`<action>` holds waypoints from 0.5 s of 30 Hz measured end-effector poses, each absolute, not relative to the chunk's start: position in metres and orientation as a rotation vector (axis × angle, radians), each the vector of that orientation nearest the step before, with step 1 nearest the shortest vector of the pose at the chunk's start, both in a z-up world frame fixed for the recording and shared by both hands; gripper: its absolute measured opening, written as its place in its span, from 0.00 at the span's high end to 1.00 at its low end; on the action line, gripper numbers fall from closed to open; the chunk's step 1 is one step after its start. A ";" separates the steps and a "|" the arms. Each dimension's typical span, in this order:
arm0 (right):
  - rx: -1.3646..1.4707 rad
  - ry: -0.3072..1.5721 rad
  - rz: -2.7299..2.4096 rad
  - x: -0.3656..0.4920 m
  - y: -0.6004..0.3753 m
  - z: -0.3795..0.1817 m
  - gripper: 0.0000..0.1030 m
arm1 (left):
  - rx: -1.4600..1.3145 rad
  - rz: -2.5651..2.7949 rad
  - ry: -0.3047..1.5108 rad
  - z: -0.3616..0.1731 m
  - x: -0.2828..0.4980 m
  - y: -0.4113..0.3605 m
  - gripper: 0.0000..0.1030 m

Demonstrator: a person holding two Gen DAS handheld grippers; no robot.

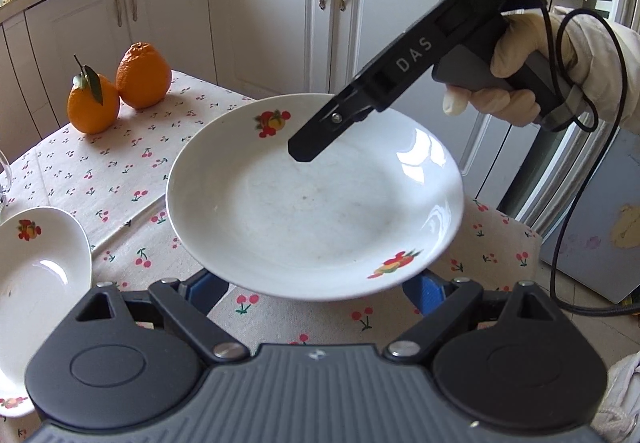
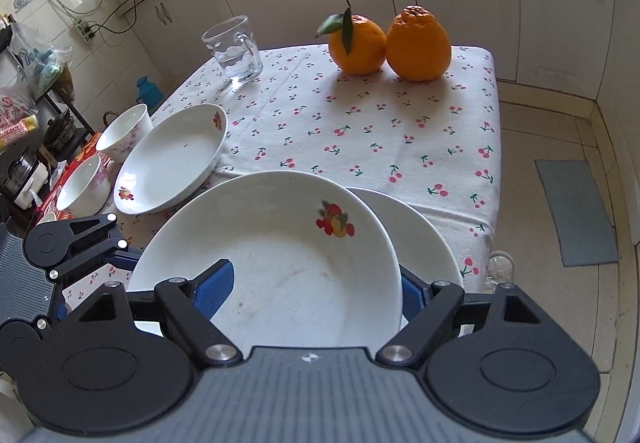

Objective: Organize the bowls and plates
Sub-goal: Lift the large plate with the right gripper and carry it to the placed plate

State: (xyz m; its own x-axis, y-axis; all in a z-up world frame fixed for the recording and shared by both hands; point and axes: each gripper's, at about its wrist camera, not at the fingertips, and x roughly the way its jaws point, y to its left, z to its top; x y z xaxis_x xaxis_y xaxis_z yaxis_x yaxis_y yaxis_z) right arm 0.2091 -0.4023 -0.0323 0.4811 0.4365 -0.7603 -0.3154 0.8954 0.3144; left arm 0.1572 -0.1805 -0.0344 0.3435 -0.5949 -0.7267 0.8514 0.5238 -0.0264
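Evidently plate (image 2: pixel 280 263) is clamped at its rim by right gripper (image 2: pixel 316 289), one pad inside, one outside; left gripper (image 1: pixel 318 291) pads hidden, grip can't be told. Plate should be kept level, centred over lower plate (image 2: pixel 424 235), lowered gently w/o sliding.

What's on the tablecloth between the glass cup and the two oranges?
Nothing. In the right wrist view, only bare cherry-print tablecloth lies between the glass cup and the oranges.
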 end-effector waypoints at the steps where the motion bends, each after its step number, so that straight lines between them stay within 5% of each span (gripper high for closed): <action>1: 0.144 0.967 0.459 0.210 -0.404 -0.034 0.15 | 0.396 -0.971 0.756 -0.034 0.157 -0.182 0.10; 15: 0.180 0.974 0.432 0.213 -0.417 -0.045 0.15 | 0.397 -0.987 0.792 -0.039 0.169 -0.190 0.10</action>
